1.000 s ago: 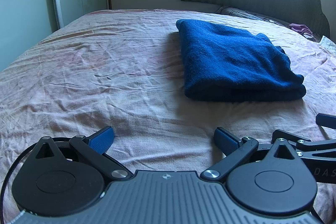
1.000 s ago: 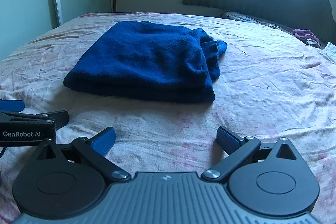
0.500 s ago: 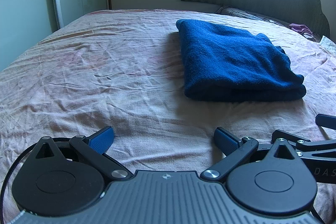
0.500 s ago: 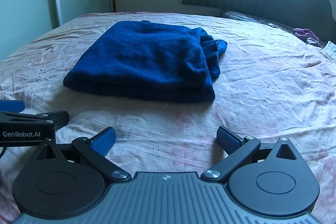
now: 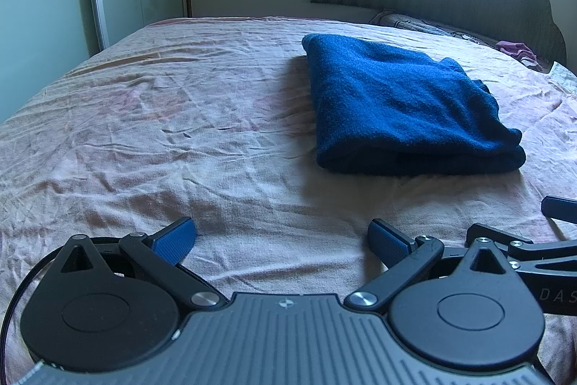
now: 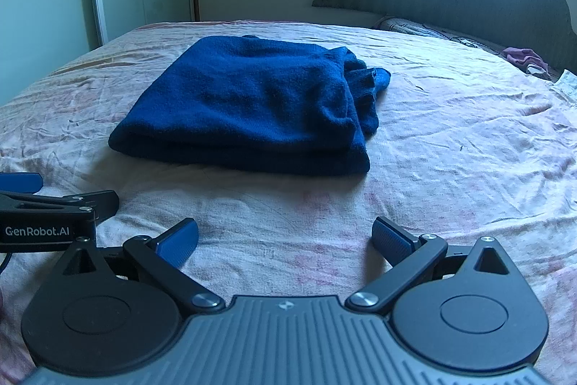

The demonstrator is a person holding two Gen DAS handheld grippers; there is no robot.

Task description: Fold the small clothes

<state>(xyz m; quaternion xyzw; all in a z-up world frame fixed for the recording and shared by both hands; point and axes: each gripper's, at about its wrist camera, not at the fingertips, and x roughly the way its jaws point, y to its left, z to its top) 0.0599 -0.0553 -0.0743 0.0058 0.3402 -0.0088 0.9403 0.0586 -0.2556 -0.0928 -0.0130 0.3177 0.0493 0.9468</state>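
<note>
Left wrist view: my left gripper (image 5: pixel 281 239) gapes wide, holding nothing, low over the pink bedsheet (image 5: pixel 162 132); my right gripper (image 6: pixel 285 239) is the same, just beside it. Blue garment (image 6: pixel 249 110) lies ahead mid-bed, apart from both, already a stacked rectangle. Fold looks done; one ribbed cuff (image 6: pixel 375 82) pokes out, maybe tuck.
</note>
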